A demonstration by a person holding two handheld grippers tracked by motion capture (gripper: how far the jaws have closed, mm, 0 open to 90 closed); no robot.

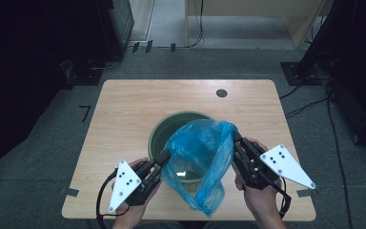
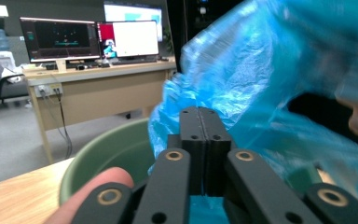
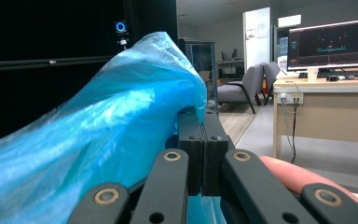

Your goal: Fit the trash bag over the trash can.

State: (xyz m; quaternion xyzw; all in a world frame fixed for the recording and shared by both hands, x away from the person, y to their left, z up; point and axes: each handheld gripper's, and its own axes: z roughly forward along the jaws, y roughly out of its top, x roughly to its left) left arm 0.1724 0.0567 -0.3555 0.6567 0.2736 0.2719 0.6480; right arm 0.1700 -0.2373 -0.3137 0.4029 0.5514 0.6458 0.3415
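High view, lower centre: your left gripper (image 1: 163, 157) and right gripper (image 1: 237, 139), each clamped on the translucent blue plastic bag (image 1: 200, 152), spread its mouth over the round green bin (image 1: 159, 133), probably to line it.

Grey carpet floor (image 1: 38, 157), wooden desk (image 2: 98, 88) (monitors (image 2: 60, 39) on top), grey chair (image 3: 240, 91)

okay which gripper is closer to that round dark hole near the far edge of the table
Right. The right gripper is nearer the hole, which lies ahead of it, slightly toward the left. The left gripper sits farther back and well off to the hole's left.
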